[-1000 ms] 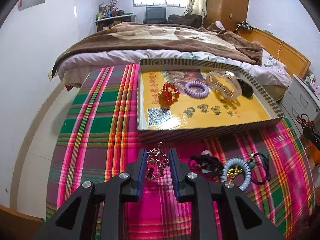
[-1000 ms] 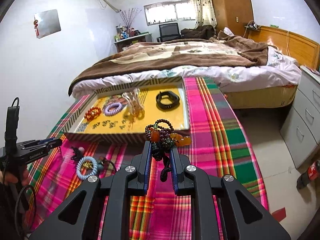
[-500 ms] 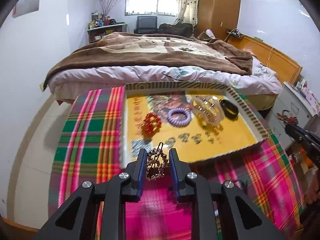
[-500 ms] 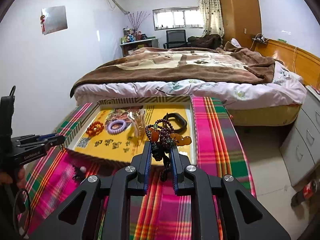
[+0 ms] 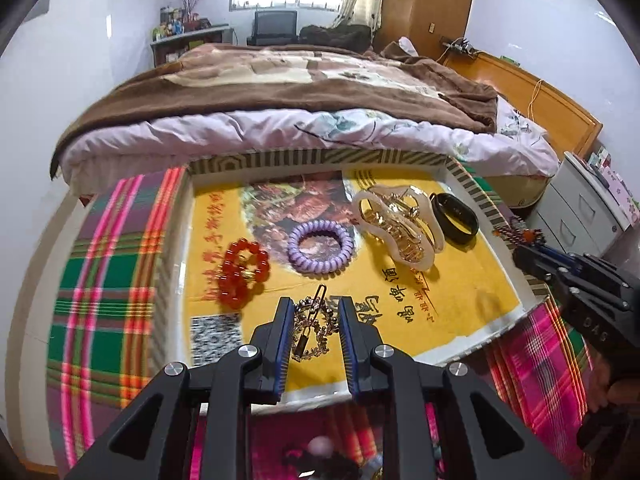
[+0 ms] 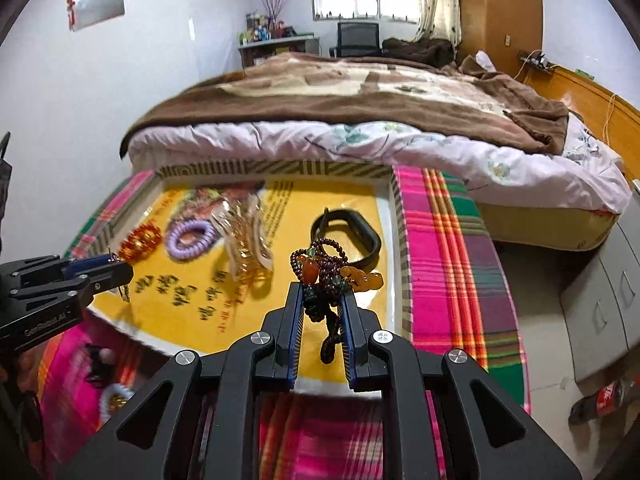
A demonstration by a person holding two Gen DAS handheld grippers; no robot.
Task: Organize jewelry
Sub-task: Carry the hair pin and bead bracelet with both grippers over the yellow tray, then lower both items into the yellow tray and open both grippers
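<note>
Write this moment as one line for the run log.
left gripper: holds metal chain | right gripper: holds bead bracelet | both above tray

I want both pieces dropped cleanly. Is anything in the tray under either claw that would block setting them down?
Nothing visible. The left claw holds the gold chain over bare yellow tray floor; the right claw holds its dark bead bracelet just in front of the black band.

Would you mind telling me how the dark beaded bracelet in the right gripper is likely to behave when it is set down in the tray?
The beaded bracelet looks floppy: its loops and cord droop between the right gripper's pads, so it will probably slump into a heap. The amber charm hanging off it may land first. On the tray's flat yellow floor it seems unlikely to roll.
</note>
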